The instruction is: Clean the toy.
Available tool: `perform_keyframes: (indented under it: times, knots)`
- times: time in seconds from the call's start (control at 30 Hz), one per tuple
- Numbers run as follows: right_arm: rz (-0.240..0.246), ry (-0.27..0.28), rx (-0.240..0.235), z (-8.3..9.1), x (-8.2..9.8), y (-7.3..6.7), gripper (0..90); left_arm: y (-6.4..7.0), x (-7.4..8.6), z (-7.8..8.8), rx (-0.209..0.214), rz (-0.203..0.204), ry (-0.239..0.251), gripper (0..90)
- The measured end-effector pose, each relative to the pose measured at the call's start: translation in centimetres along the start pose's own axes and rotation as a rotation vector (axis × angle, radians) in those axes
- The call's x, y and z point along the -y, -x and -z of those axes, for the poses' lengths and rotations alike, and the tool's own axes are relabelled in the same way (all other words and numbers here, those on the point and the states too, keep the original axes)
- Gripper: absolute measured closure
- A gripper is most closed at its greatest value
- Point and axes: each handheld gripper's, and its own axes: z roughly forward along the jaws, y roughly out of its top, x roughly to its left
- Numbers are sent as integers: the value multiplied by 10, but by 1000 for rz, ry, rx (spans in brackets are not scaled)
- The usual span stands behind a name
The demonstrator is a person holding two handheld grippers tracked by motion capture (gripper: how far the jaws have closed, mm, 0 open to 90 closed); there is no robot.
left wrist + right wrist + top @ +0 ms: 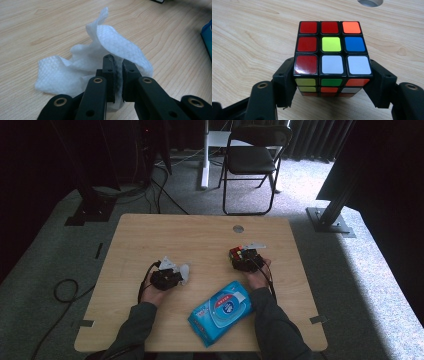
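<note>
Left jaws: we see the left gripper (118,75) pinched tight on a crumpled white wet wipe (100,57), which billows up and around the black jaws and rests on the wood.
Right jaws: the right gripper (332,82) clamps a puzzle cube (332,50) from both sides (top face mostly red, with a yellow-green centre).
Cube's place: at the table's right, near a round grommet hole (238,228).
Wipe's place: at the table's left, well apart from the cube.
Between our hands: a blue wipes pack (221,312) lies flat near the front edge.
Table (200,235): light wood, on grey carpet.
Beyond: a black folding chair (252,160).
</note>
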Motion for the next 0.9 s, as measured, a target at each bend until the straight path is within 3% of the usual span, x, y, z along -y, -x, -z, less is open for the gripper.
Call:
perform_keyframes:
  times: [0.4,0.9]
  knots:
    - [32,39,-31,8,-1,-1,299,1,0,0,0,2,1,834]
    - [67,86,-49,18,-1,-4,317,1,0,-1,1,2,0,829]
